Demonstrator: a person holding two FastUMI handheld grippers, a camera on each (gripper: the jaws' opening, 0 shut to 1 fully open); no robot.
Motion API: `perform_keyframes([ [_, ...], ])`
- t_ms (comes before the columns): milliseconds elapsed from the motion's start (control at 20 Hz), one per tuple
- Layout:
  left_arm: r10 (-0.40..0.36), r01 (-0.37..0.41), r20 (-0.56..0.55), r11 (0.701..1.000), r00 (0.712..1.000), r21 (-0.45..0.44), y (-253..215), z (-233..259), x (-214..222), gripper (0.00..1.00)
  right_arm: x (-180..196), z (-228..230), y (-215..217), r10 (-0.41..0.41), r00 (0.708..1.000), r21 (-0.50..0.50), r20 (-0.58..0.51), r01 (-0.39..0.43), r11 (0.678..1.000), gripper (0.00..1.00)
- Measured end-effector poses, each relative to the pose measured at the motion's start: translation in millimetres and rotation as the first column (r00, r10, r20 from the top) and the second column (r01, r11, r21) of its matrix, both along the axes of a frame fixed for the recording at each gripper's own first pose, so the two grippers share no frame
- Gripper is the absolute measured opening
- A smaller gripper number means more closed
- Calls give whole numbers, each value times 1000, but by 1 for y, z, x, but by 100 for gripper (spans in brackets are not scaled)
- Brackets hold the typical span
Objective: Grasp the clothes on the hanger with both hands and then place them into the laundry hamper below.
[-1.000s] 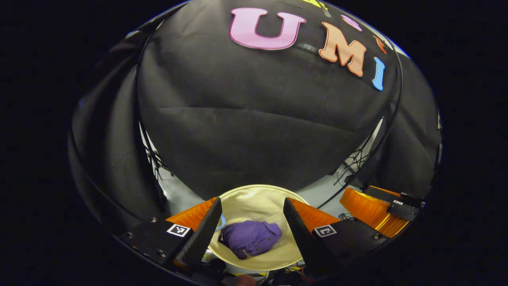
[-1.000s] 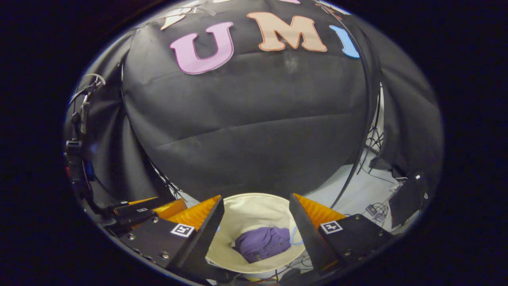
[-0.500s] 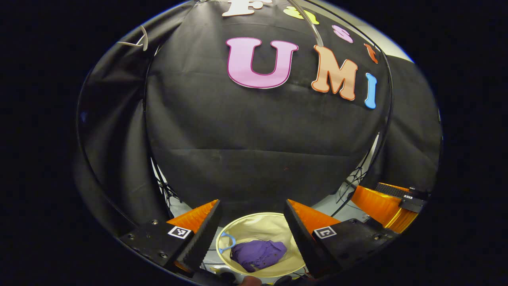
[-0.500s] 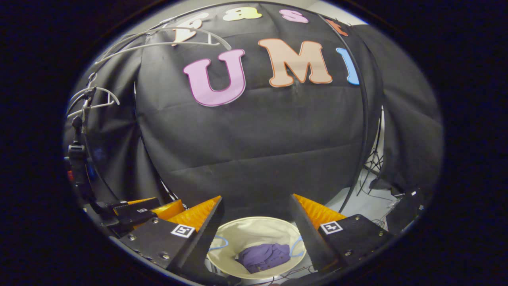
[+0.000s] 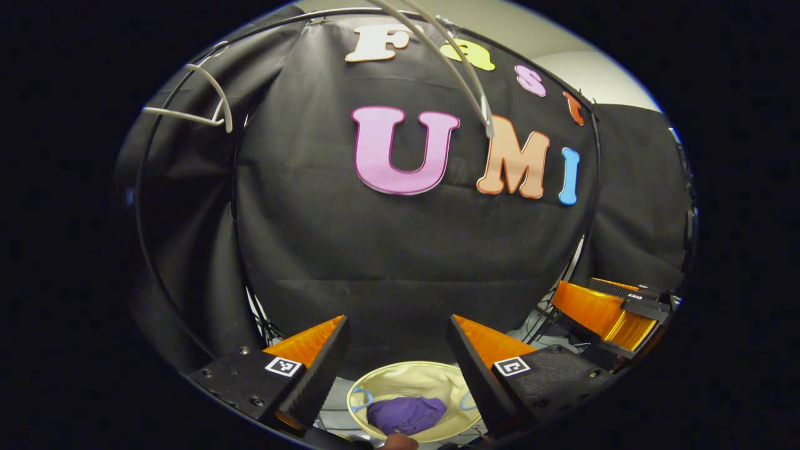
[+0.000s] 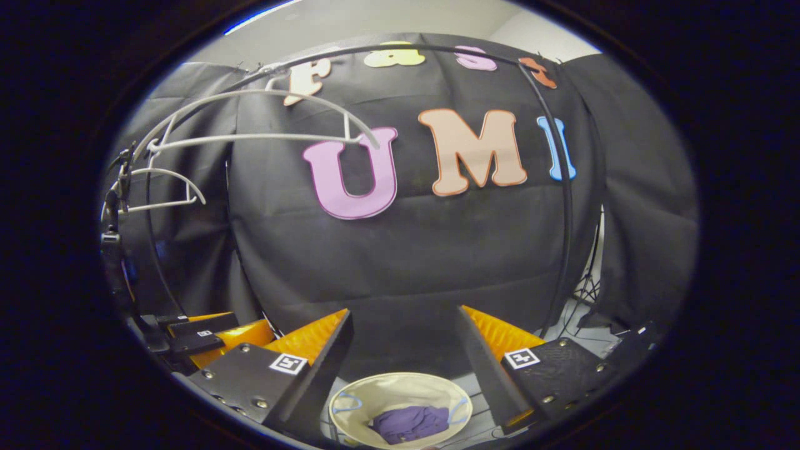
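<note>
A crumpled purple garment [image 5: 406,414] [image 6: 412,422] lies inside the cream round hamper [image 5: 431,378] [image 6: 400,386] on the floor below. My left gripper [image 5: 397,325] stands open high above the hamper, nothing between its fingers. My right gripper [image 6: 406,315] is open too, equally bare. White bare hangers [image 5: 194,106] [image 6: 262,134] hang from the black rail up top. In the left gripper view the right gripper's orange finger [image 5: 597,312] shows at the right; in the right gripper view the left gripper [image 6: 206,331] shows at lower left.
A black curved rail frame [image 6: 565,206] arches around the booth cloth. Cables [image 6: 587,290] lie on the pale floor at the right. A black stand with clamps [image 6: 112,250] rises at the left edge.
Both grippers have lifted and tilted upward, away from the hamper; the hamper and garment slid lower and look smaller, and the bare hangers came into sight at the top.
</note>
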State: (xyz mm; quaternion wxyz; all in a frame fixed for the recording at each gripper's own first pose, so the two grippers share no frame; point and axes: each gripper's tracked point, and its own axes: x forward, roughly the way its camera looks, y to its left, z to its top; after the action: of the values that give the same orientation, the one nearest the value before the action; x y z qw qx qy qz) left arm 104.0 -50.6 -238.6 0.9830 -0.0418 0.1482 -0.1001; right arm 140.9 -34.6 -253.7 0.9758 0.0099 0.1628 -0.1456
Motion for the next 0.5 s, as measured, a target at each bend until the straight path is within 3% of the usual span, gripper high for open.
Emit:
perform_keyframes([
  [200, 59, -78, 116, 983, 992, 168, 19, 41, -1, 92, -10, 47, -5, 2, 998, -59, 61, 2, 998, 99],
  [400, 56, -60, 103, 997, 993, 41, 4, 67, -20, 95, -29, 81, 1, 17, 992, -71, 127, -8, 997, 98],
  [500, 82, -88, 135, 995, 988, 39, 16, 86, -26, 97, -42, 93, 8, 28, 987, -71, 155, -17, 997, 99],
])
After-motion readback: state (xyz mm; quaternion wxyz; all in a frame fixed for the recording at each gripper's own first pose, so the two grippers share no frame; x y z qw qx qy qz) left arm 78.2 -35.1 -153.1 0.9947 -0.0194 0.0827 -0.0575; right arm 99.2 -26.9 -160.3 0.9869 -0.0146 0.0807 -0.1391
